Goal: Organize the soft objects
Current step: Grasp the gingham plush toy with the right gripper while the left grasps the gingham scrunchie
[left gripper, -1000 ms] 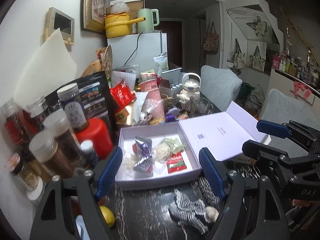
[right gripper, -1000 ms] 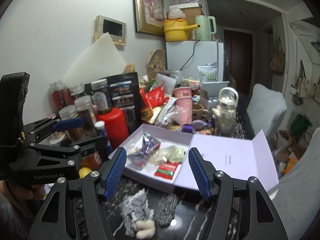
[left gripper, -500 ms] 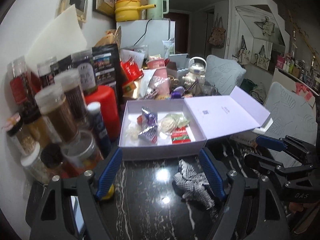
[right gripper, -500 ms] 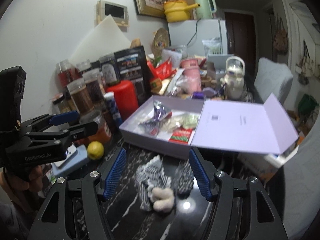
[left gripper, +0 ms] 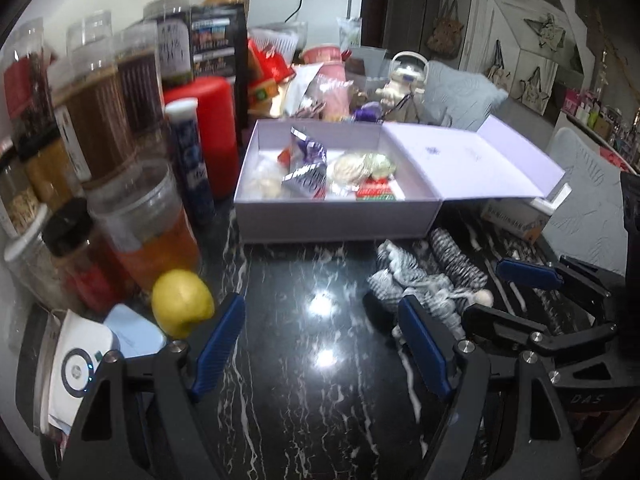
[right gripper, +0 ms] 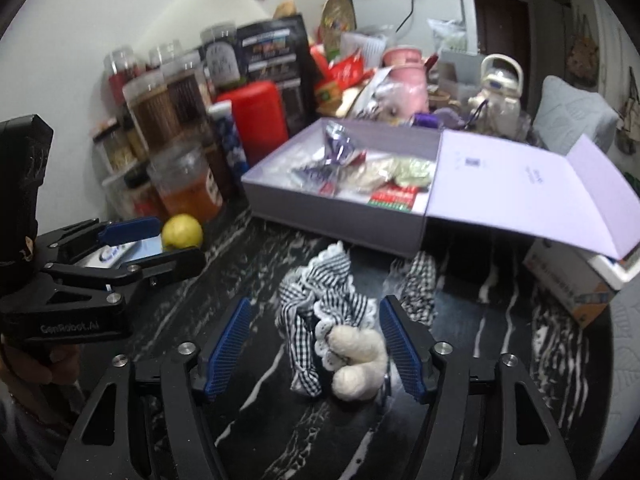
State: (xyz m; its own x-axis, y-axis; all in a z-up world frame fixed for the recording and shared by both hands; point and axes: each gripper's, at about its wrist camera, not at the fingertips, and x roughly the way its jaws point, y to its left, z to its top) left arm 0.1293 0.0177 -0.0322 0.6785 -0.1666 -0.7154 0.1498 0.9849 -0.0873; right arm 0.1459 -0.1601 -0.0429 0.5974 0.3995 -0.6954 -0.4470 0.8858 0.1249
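On the black bench, just in front of the open box (right gripper: 340, 216) — a soft checked cloth (right gripper: 320, 304) waits.

Your right gripper (right gripper: 316, 344) has its fingers spreading wider, with the cloth and its fluffy white bit between them but not squeezed yet. Your left gripper (left gripper: 320, 344) is wide open and holds nothing. Go down slowly — get both fingers round the thick middle, then close softly so that no loose end slips out.

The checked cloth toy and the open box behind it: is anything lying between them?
No. In the right wrist view only bare dark marble tabletop separates the checked cloth toy from the front wall of the open box. The left wrist view shows the same.
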